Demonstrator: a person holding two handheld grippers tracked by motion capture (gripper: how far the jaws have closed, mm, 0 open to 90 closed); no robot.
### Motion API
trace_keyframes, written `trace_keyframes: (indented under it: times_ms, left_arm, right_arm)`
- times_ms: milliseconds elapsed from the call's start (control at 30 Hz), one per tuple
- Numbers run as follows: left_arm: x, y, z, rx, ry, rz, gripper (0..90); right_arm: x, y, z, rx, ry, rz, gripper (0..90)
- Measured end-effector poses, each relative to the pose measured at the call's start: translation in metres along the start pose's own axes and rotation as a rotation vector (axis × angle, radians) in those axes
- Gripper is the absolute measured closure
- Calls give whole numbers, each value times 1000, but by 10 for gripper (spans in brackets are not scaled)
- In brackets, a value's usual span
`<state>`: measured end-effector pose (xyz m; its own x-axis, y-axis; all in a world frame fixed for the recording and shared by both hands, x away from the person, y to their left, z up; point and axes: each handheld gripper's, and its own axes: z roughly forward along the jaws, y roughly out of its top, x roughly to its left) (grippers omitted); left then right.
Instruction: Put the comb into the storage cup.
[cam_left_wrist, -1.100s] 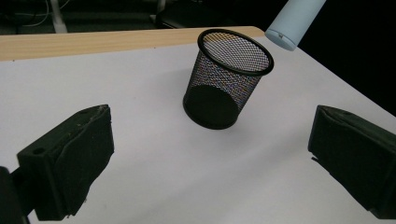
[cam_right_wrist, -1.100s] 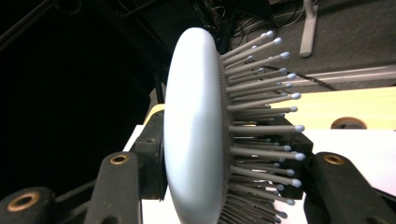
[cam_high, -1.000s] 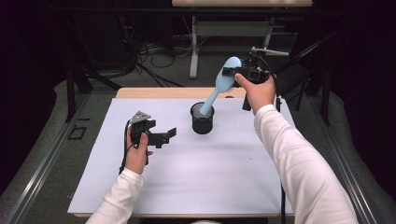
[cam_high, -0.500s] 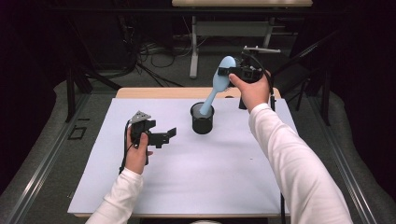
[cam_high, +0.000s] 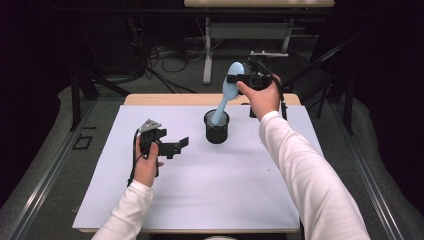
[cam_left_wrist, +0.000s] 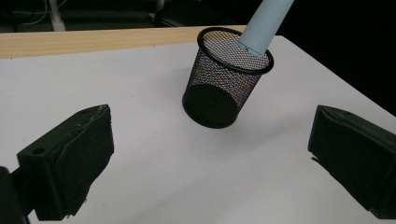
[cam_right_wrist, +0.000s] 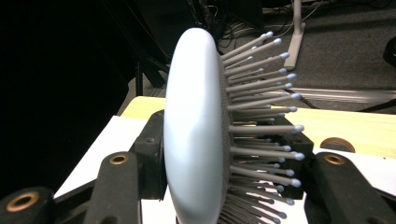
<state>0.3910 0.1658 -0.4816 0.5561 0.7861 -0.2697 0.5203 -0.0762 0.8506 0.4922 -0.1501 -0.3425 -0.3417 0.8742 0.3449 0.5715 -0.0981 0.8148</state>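
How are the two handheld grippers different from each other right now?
The right gripper is shut on the head of a light blue hairbrush, while the left gripper is open and holds nothing. The right gripper is raised above the black mesh cup, with the brush handle dipping into it; the left gripper sits low over the white table sheet, pointing toward the cup. Both are black, two-jawed, and each held in one hand.

Wood table (cam_high: 150, 99) w/ white sheet (cam_high: 225, 190); mesh cup (cam_high: 217, 131) on it.

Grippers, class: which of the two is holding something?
The right gripper, above the mesh cup: it clamps the blue hairbrush by its head. The left gripper is open, with nothing between.
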Motion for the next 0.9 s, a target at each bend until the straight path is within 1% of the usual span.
trace_keyframes:
  times_ms: [300,433,600,833,900]
  left_arm:
    - [1,0,0,-3,0,-3,6]
    - [1,0,0,-3,0,-4,6]
    - [1,0,0,-2,0,-3,6]
    - [1,0,-1,-4,3,-5,6]
    - [2,0,0,-5,2,-6,5]
  right_arm:
    - [3,-2,7,1,-11,-28,474]
    - [4,-3,9,4,-23,-49,474]
    - [6,-5,12,5,-25,-70,474]
    - [8,-11,18,4,-33,-99,473]
    - [8,-14,20,11,-36,-106,473]
